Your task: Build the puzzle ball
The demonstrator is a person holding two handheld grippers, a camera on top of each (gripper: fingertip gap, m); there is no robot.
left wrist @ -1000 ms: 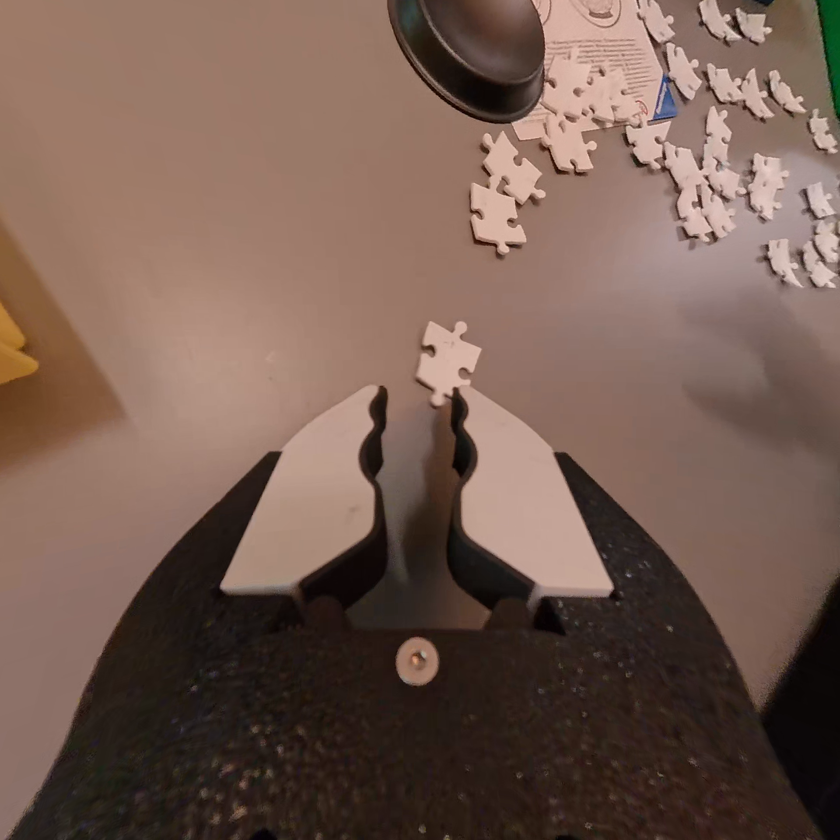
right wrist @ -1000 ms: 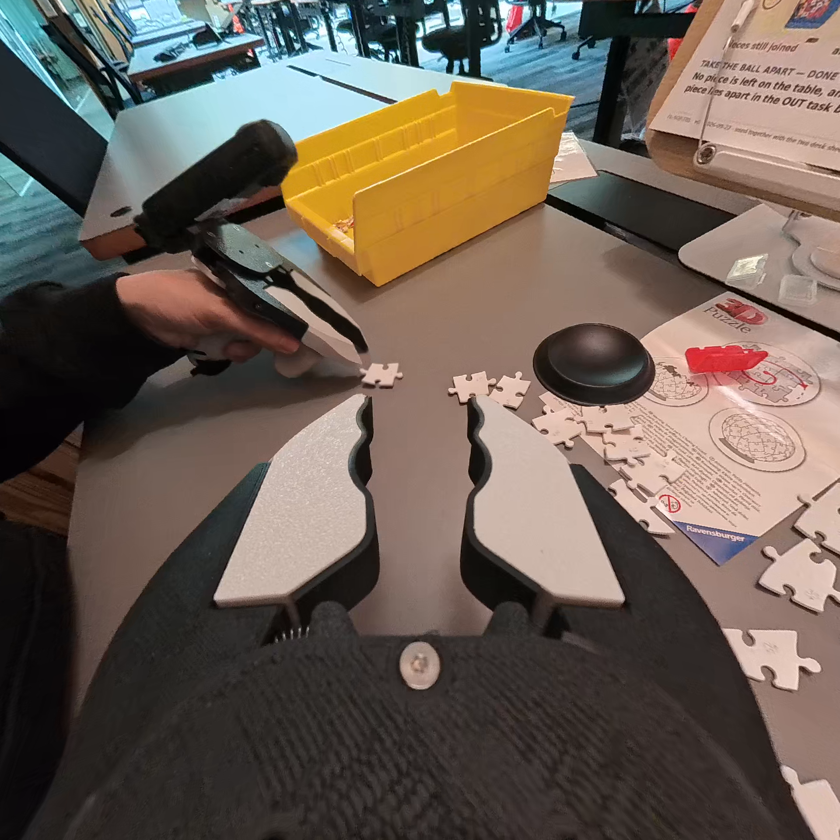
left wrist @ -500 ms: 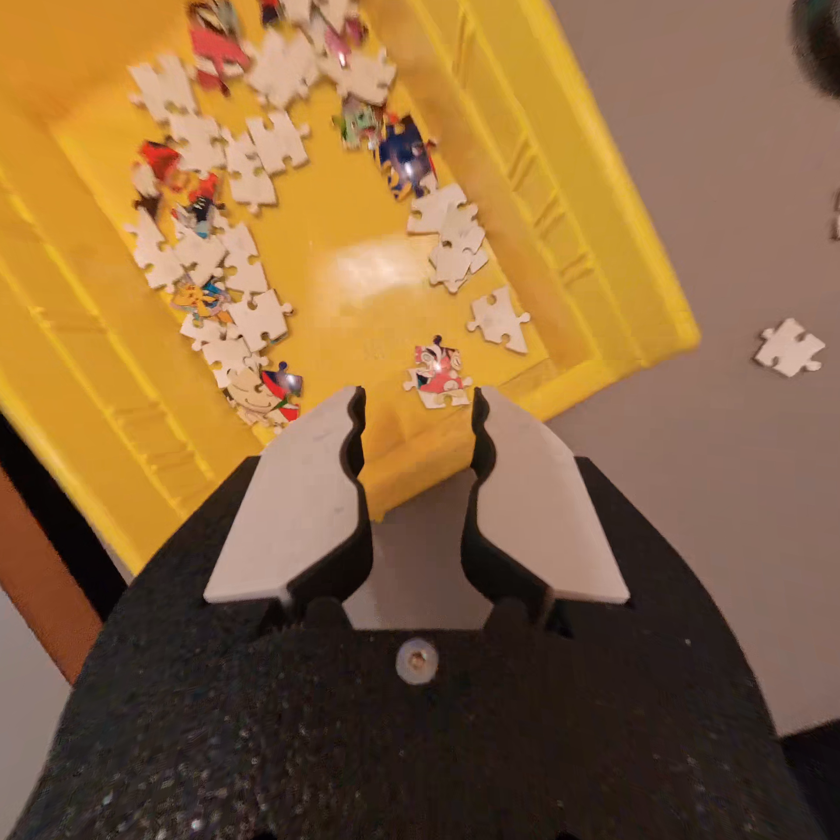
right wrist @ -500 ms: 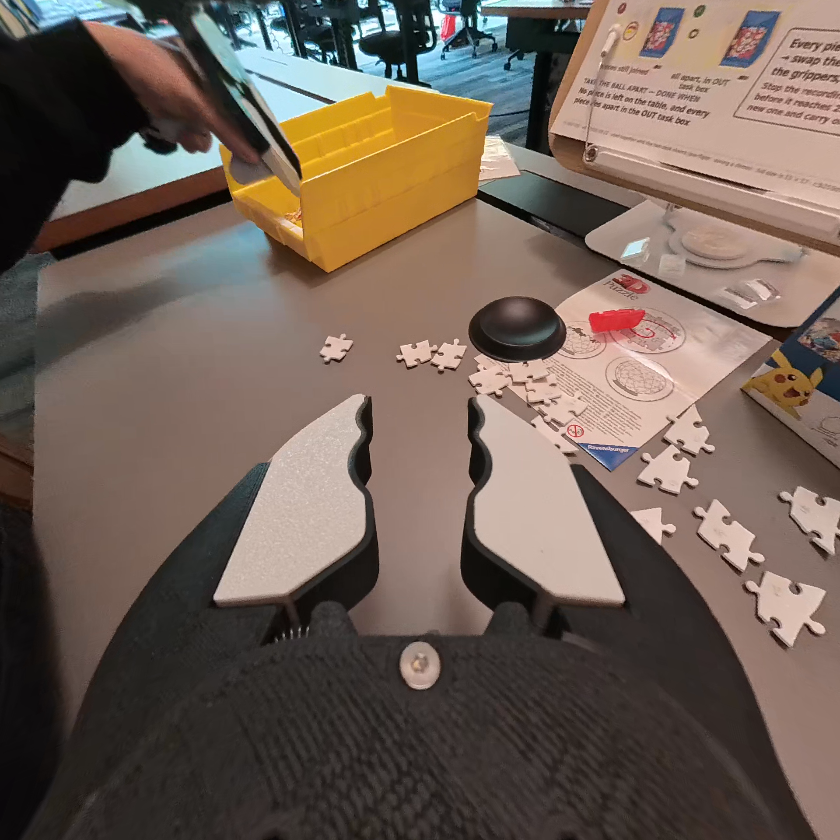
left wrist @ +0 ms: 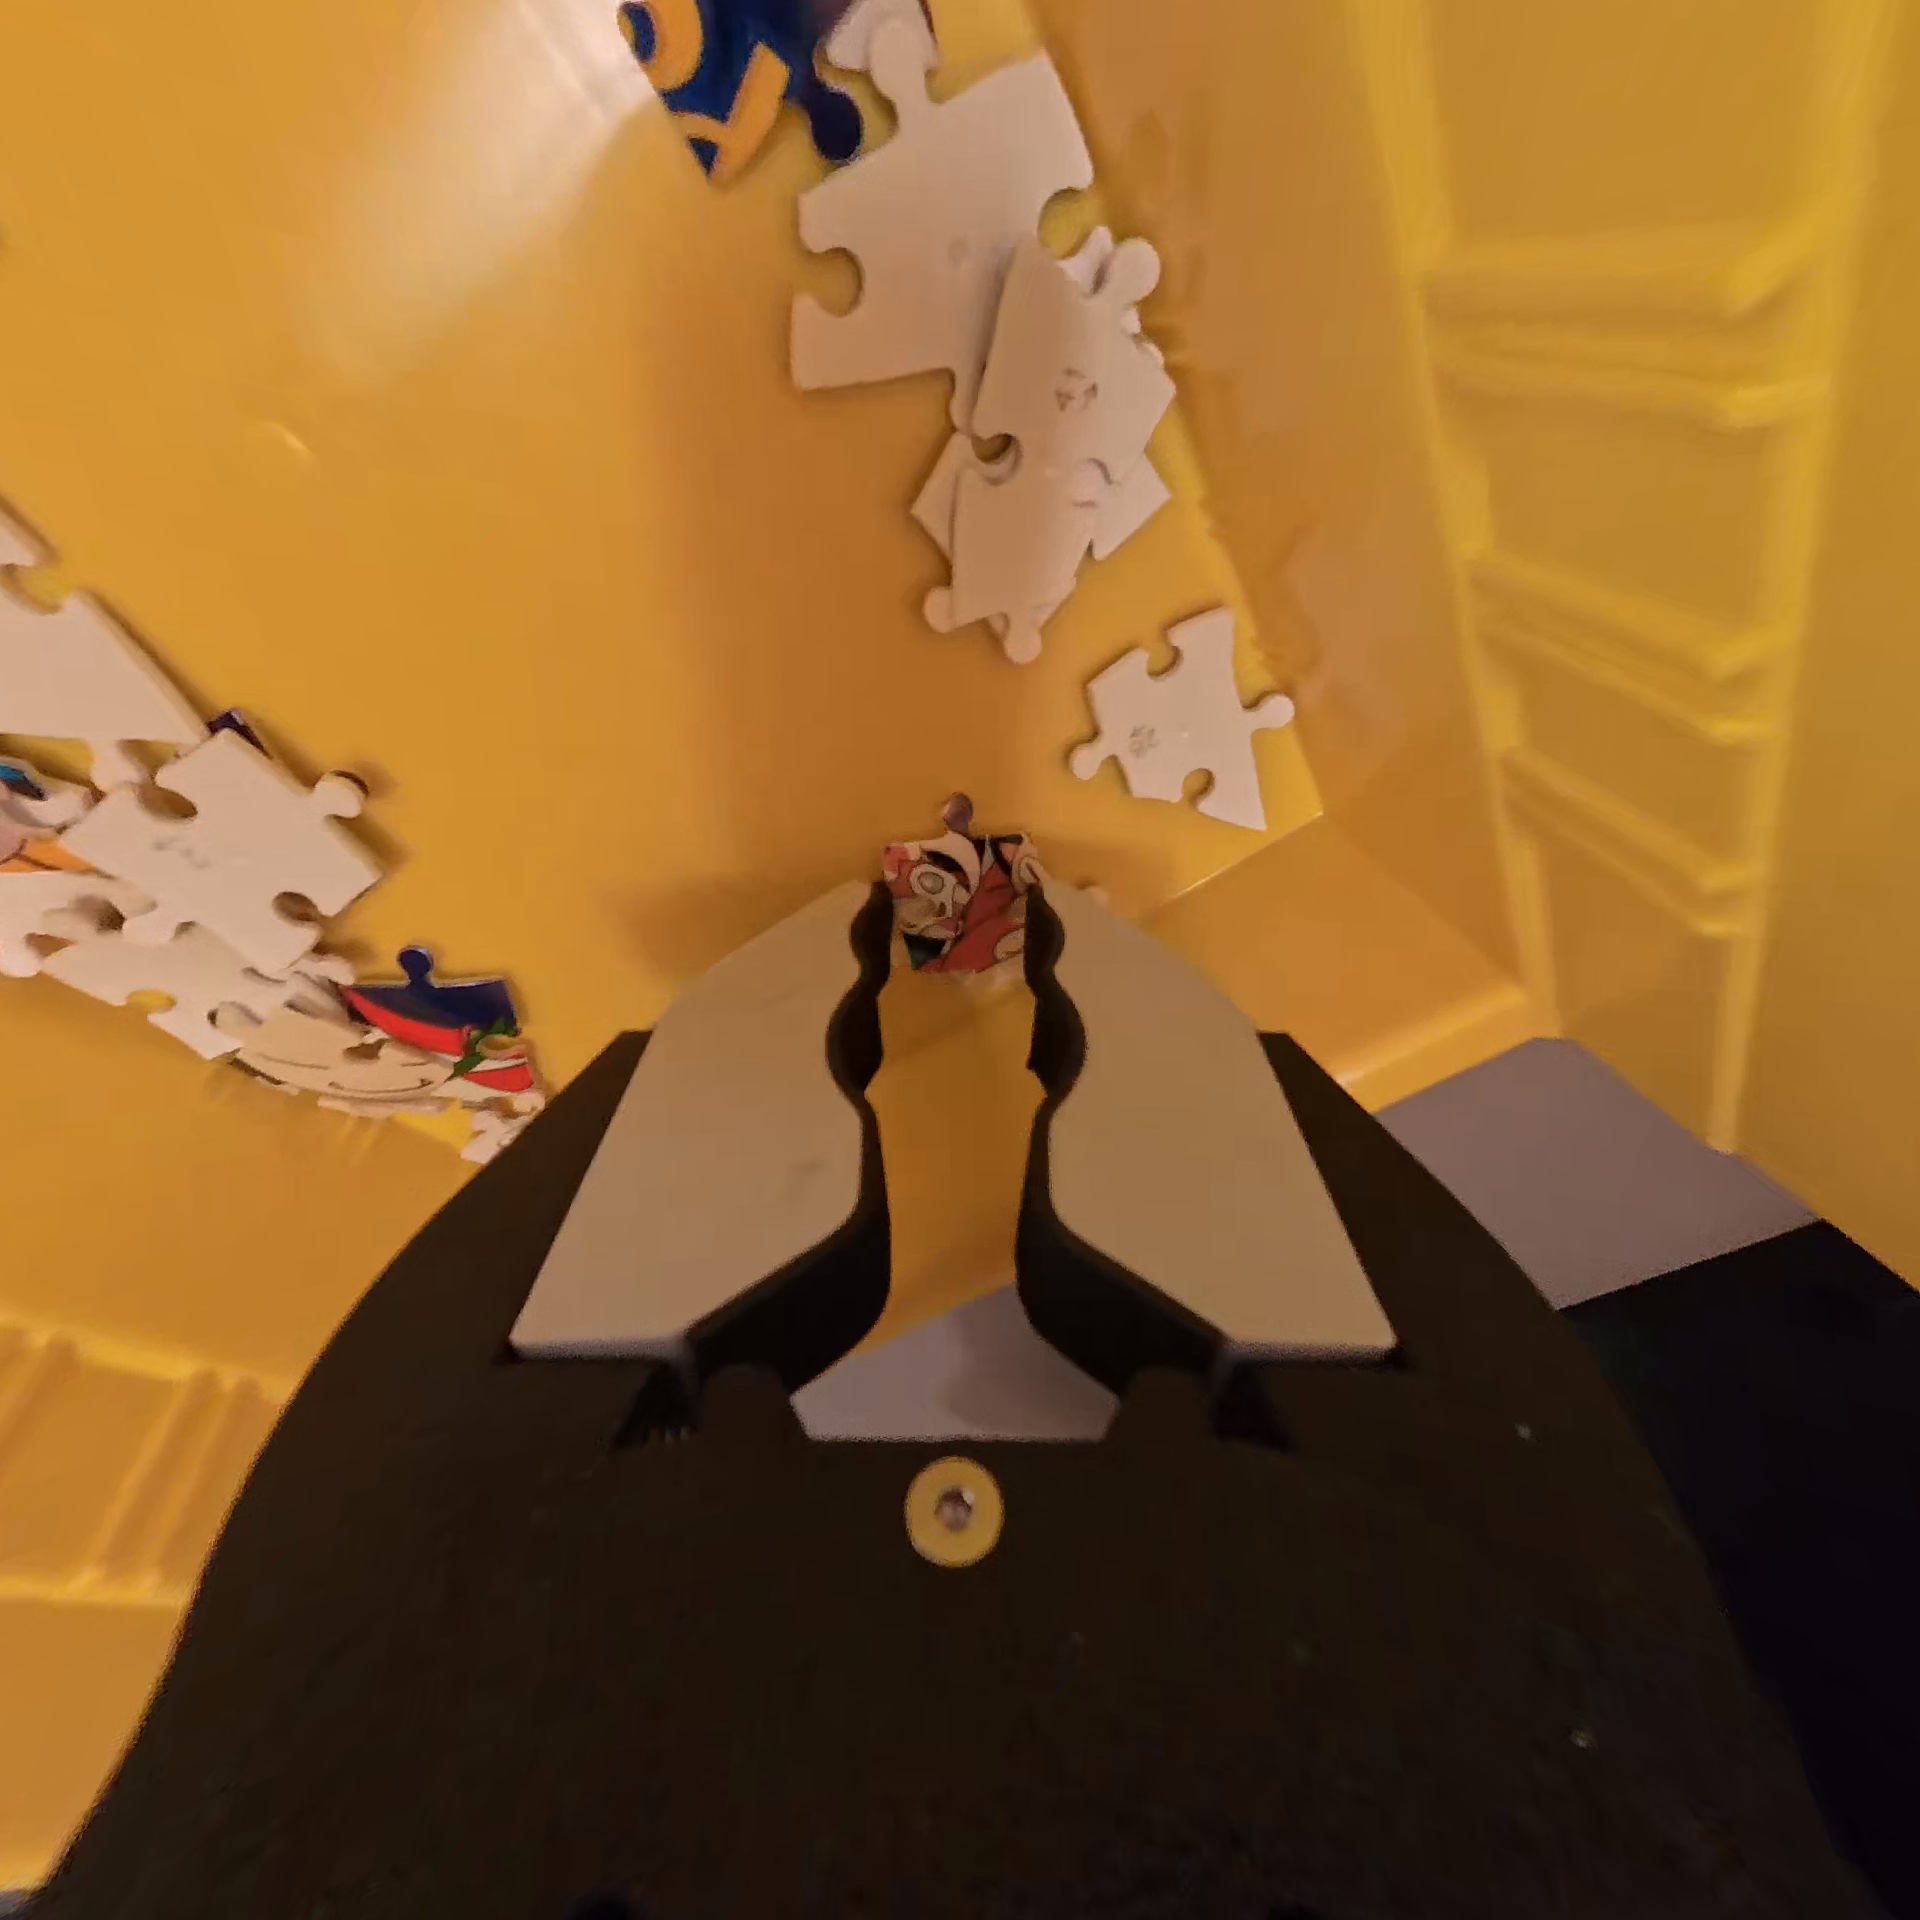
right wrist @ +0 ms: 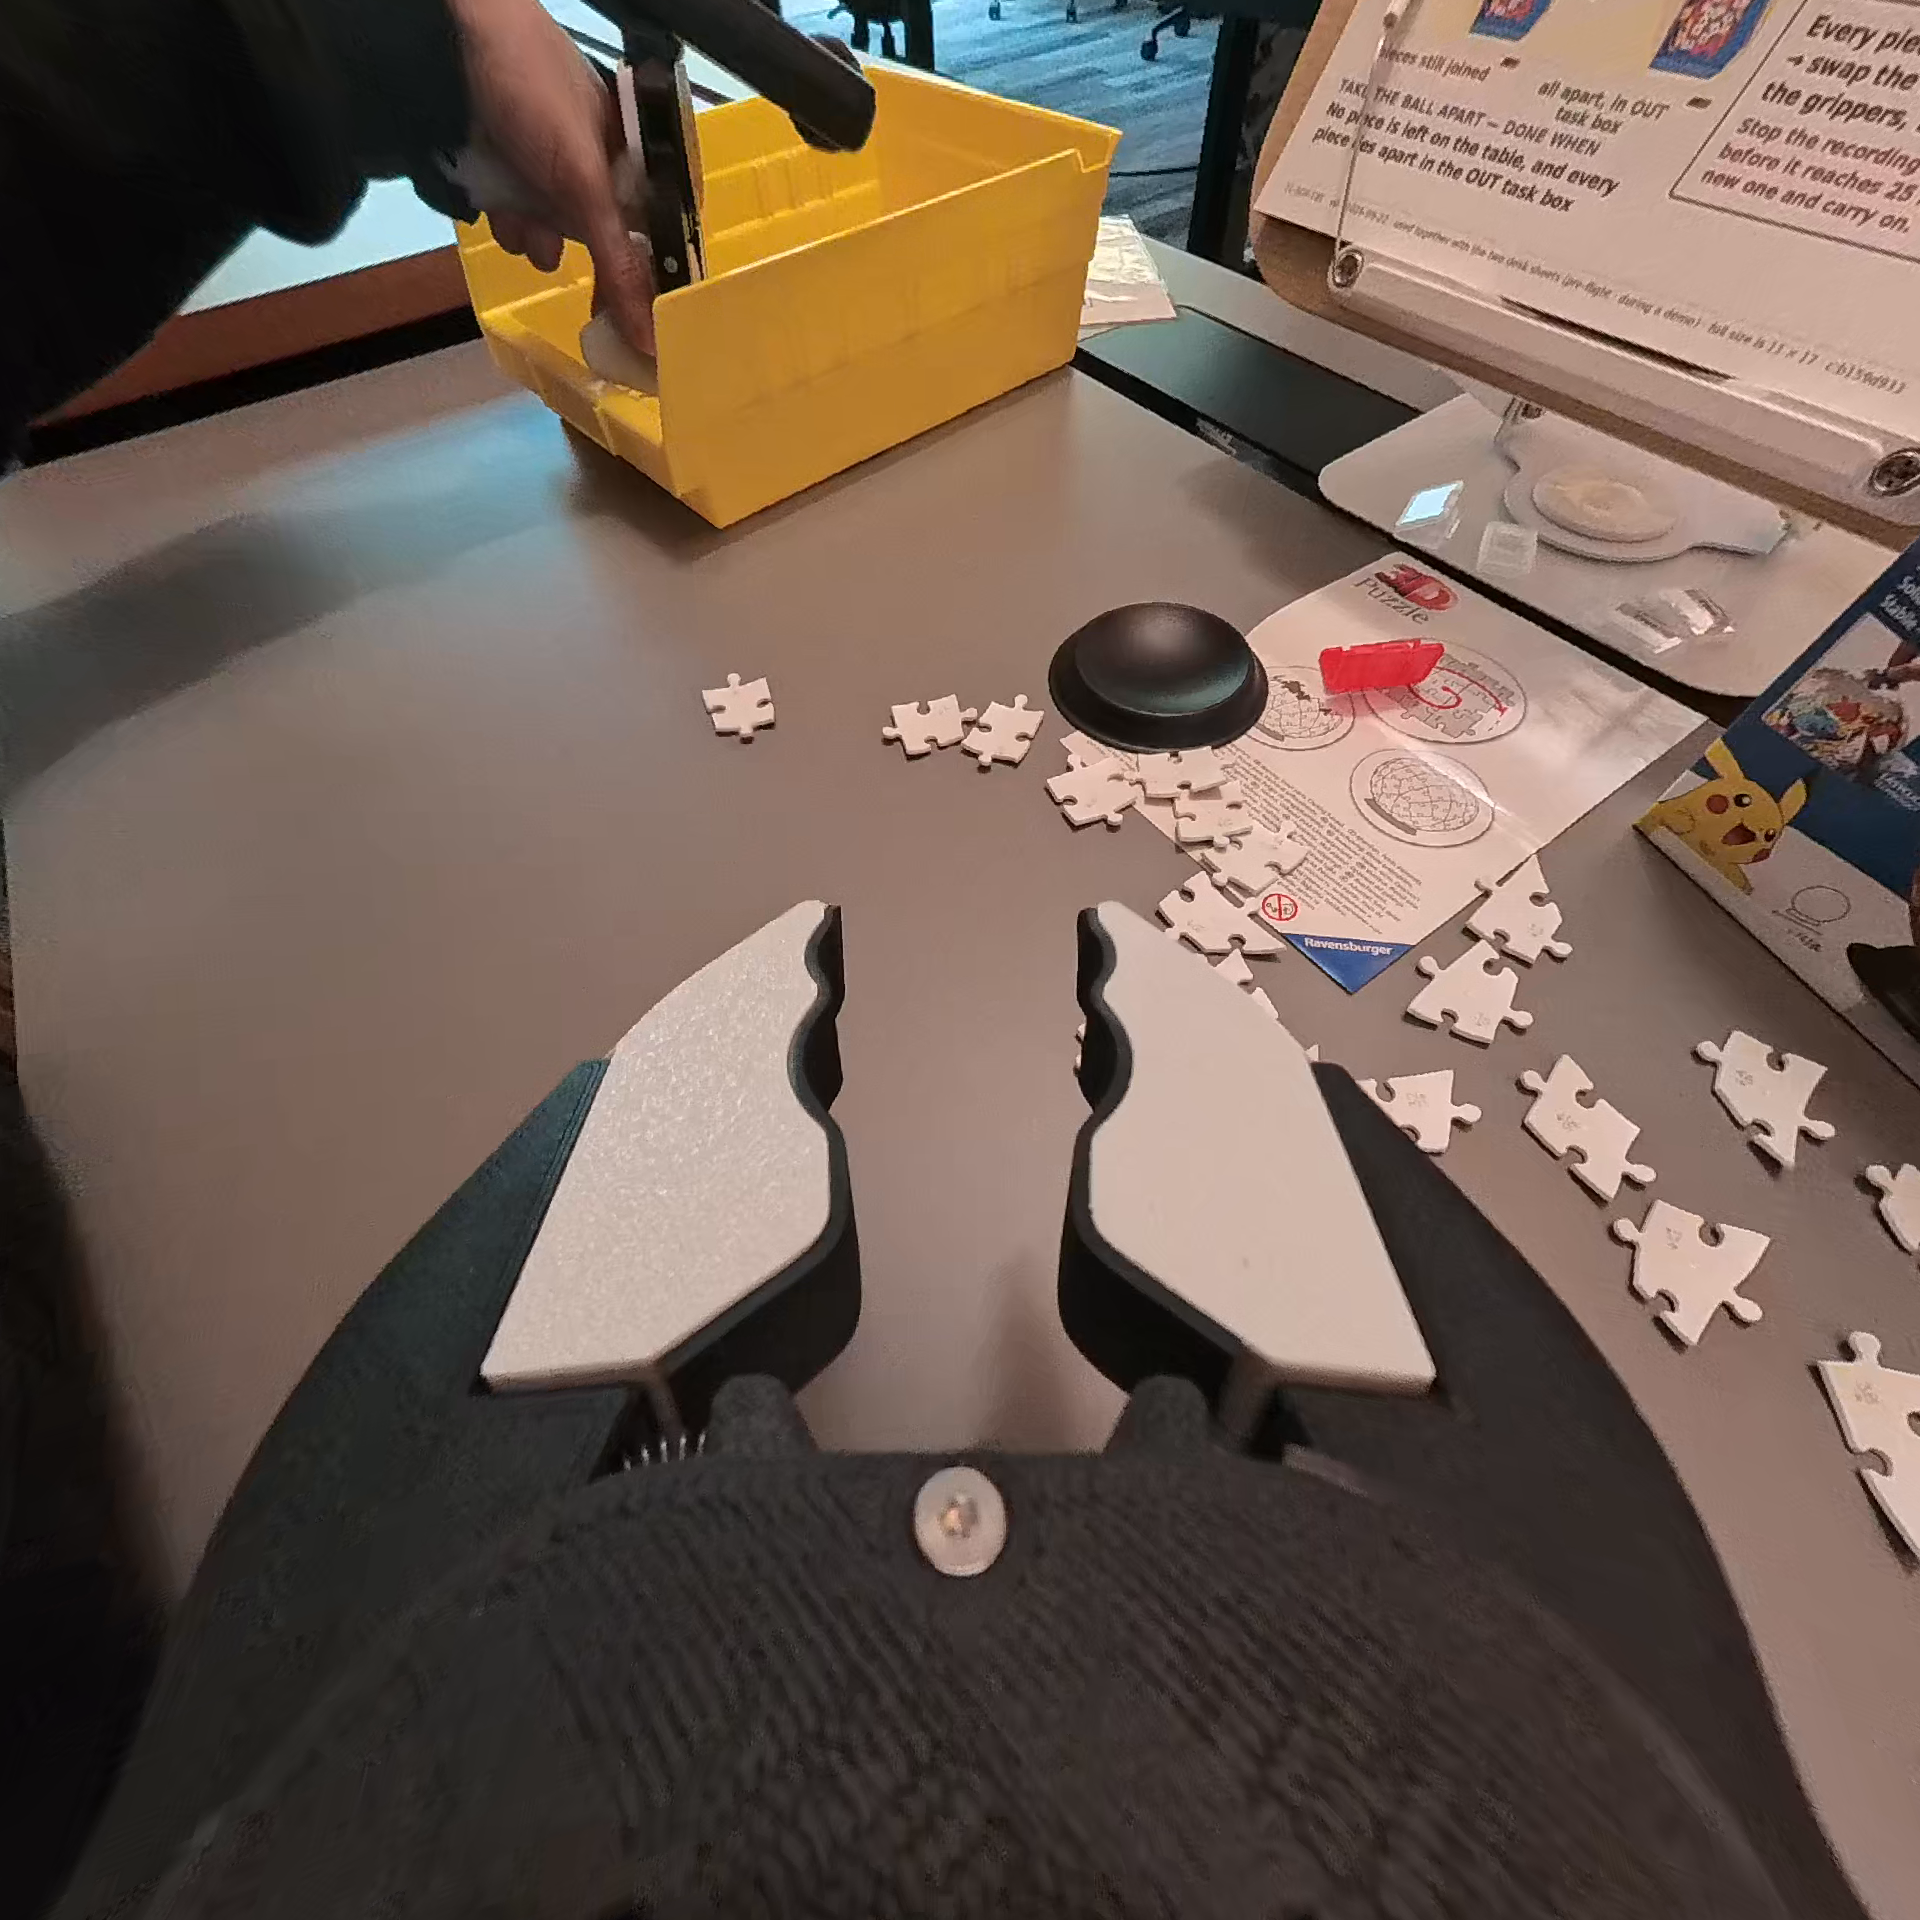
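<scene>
I see nothing joined yet: every piece lies loose. My left claw (left wrist: 958, 914) is down in the yellow bin (right wrist: 883, 312), its fingers close on either side of a printed piece (left wrist: 961, 904); whether they pinch it, I cannot tell. My right claw (right wrist: 956, 935) hangs released above the worktop (right wrist: 416, 831), white pieces (right wrist: 1579, 1122) scattered just right of it.

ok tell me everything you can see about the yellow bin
The yellow bin is an open-topped box of glossy plastic with ribbed walls and a low cut-down front lip. It stands upright at the far left of the grey table. Its floor holds loose puzzle pieces, most lying white side up, a few showing printed colours. The left gripper reaches down inside it, its fingertips on either side of a colourful piece near the front corner.
</scene>
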